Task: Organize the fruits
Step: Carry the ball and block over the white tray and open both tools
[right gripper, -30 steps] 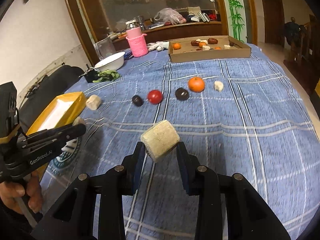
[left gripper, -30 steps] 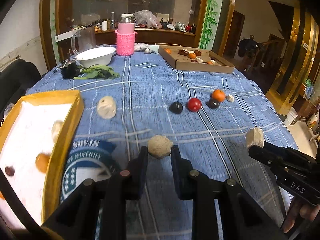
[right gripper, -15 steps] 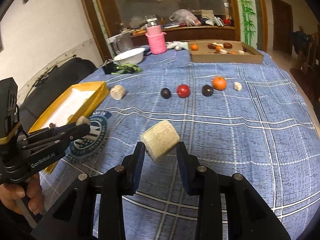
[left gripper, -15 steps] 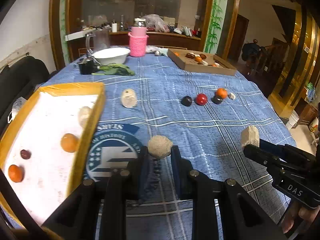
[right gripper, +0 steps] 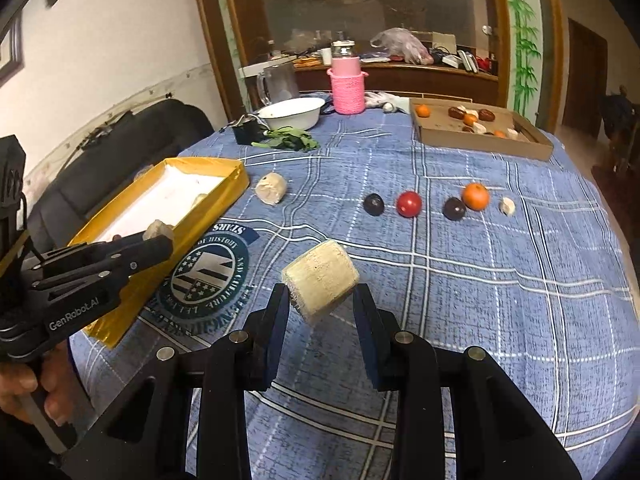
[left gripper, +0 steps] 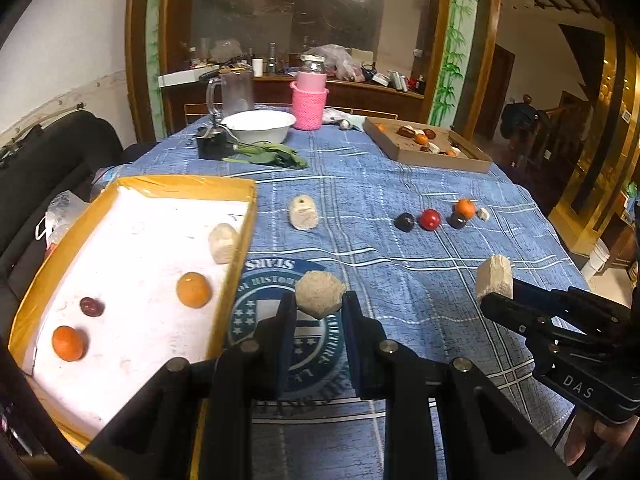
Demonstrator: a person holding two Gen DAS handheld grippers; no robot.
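Note:
My left gripper [left gripper: 318, 304] is shut on a rough beige lump [left gripper: 319, 294], held above the cloth's round emblem just right of the yellow tray [left gripper: 240, 216]. The tray holds two oranges [left gripper: 193, 289], a dark fruit [left gripper: 92, 306] and a beige piece [left gripper: 223, 242]. My right gripper [right gripper: 320, 296] is shut on a beige cylinder-shaped piece [right gripper: 320, 283], held above the table's middle; it also shows in the left wrist view [left gripper: 495, 280]. On the cloth lie a beige piece [right gripper: 272, 188], two dark fruits [right gripper: 374, 204], a red fruit [right gripper: 409, 203], an orange [right gripper: 475, 196] and a small pale piece [right gripper: 508, 205].
A cardboard box [right gripper: 480, 142] with several fruits stands at the far right. A white bowl [right gripper: 291, 113], green leaves [right gripper: 292, 140], a black object [right gripper: 245, 133], a pink-sleeved jar [right gripper: 347, 88] and a clear mug [right gripper: 278, 84] stand at the far edge. A dark chair [left gripper: 44, 160] is left of the table.
Both grippers have pulled back towards the near edge and risen, each still holding its beige piece. The left one now sits closer to the yellow tray, more of which shows.

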